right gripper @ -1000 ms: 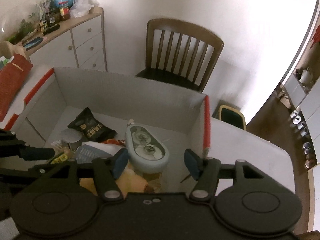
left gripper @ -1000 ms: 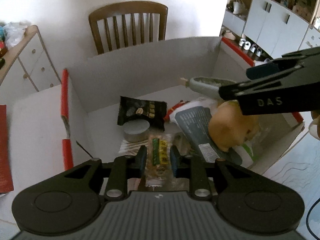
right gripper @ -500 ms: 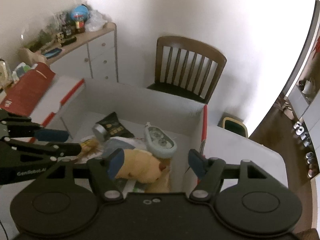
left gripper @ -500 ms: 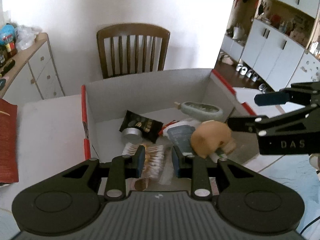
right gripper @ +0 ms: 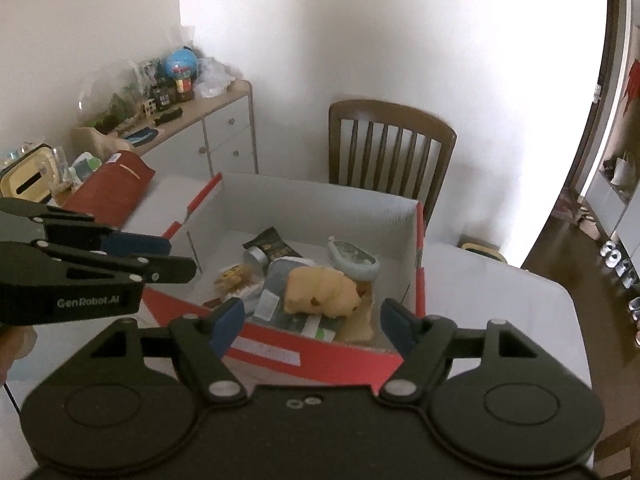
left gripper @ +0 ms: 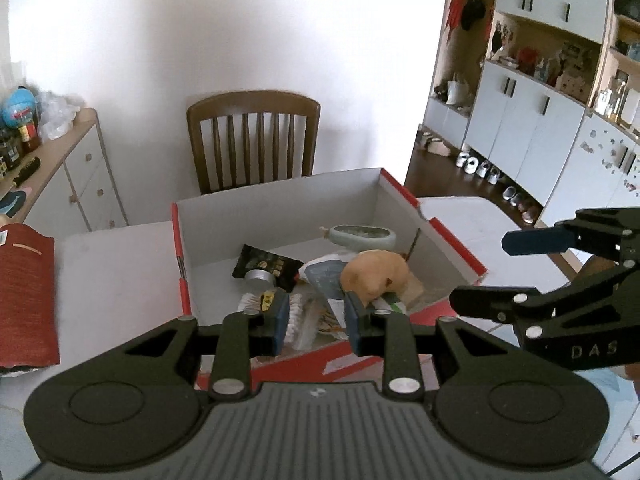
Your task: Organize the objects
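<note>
A red and white cardboard box (left gripper: 276,208) (right gripper: 320,354) stands open on the white table. In it lie a tan plush toy (left gripper: 374,274) (right gripper: 320,290), a black snack packet (left gripper: 268,264) (right gripper: 272,246), a small metal tin (left gripper: 260,278), a pale green oval case (left gripper: 362,236) (right gripper: 354,258), a grey-blue packet (left gripper: 326,276) and a snack bag (right gripper: 232,276). My left gripper (left gripper: 316,316) is open and empty above the box's near edge. My right gripper (right gripper: 310,326) is wide open and empty, also above the near edge.
A wooden chair (left gripper: 254,140) stands behind the table. A red cloth bag (left gripper: 24,292) lies at the table's left. A white sideboard (right gripper: 208,140) with clutter lines the left wall. White cupboards (left gripper: 532,128) and shoes are on the right.
Both grippers have pulled up and back out of the box. The left gripper let go of the snack bag, which now lies in the box, and opened.
</note>
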